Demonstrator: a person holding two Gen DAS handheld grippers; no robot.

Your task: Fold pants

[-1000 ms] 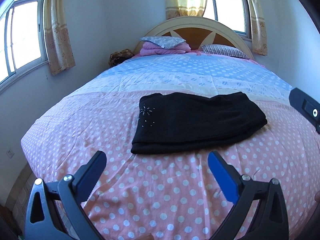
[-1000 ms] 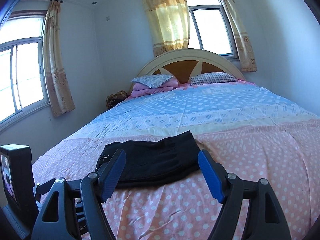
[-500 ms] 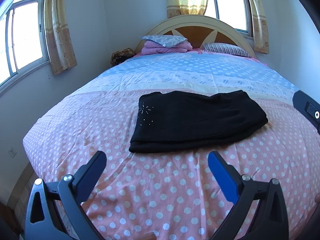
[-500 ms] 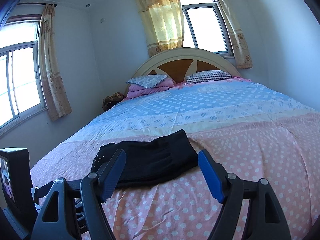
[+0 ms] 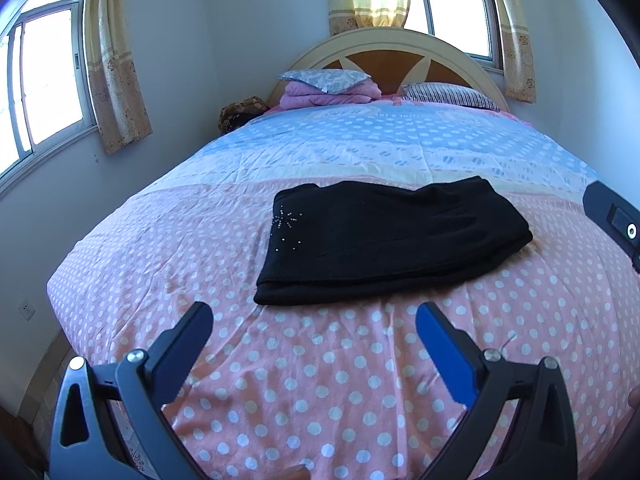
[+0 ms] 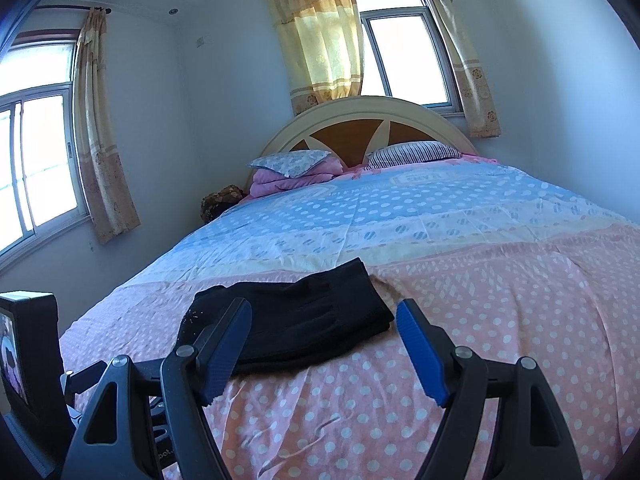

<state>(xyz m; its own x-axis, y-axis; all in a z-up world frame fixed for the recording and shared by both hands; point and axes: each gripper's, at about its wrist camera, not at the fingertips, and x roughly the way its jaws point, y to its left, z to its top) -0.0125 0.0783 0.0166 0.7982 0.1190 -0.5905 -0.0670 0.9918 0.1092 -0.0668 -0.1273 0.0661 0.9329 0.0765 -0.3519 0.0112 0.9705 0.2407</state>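
Observation:
The black pants (image 5: 384, 240) lie folded into a flat rectangle on the pink dotted part of the bed cover, with a small rhinestone star near their left end. They also show in the right wrist view (image 6: 296, 324). My left gripper (image 5: 314, 320) is open and empty, held above the cover just in front of the pants. My right gripper (image 6: 324, 316) is open and empty, near the pants' front right edge. Part of the right gripper's body (image 5: 616, 220) shows at the right edge of the left wrist view.
The bed (image 5: 360, 380) has a pink, cream and blue dotted cover. Pillows and a folded pink blanket (image 5: 328, 88) lie by the arched headboard (image 6: 372, 124). Curtained windows are on the left and back walls. The left gripper's body with a screen (image 6: 24, 344) is at left.
Both grippers have drawn back and risen slightly from the pants, which lie still. Both stay open.

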